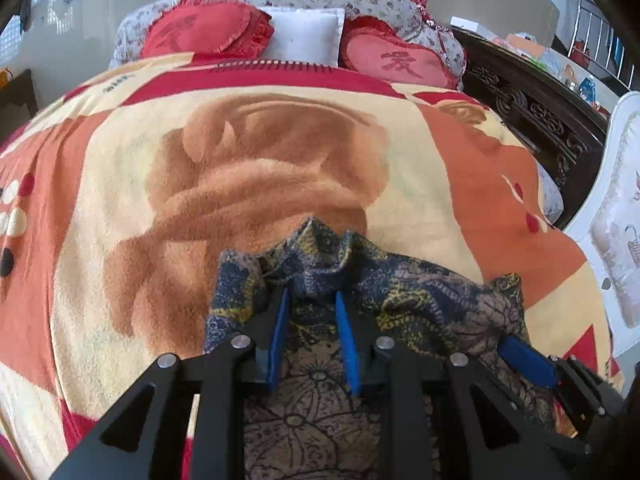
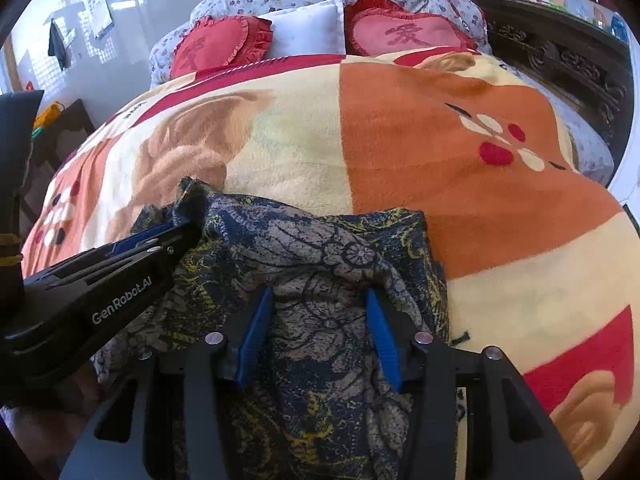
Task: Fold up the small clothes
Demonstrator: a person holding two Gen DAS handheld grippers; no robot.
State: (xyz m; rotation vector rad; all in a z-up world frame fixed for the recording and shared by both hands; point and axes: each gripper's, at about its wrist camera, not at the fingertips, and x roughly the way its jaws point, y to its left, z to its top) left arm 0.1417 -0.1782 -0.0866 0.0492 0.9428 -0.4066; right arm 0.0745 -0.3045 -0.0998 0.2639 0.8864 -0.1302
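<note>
On the blanket (image 1: 120,184), we straddle the patterned garment (image 2: 304,248): left gripper (image 1: 310,300) and right gripper (image 2: 318,296) part-open, gripping nothing; cloth may bunch unevenly.

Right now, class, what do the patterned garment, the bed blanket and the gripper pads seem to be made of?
Patterned garment: thin woven cloth, matte; it crumples into soft folds.
Bed blanket: plush fleece, probably synthetic; fuzzy nap blurs the print.
Pads: blue, likely rubber or plastic, dull, faintly ribbed, set on black fingers, probably plastic or metal.
</note>
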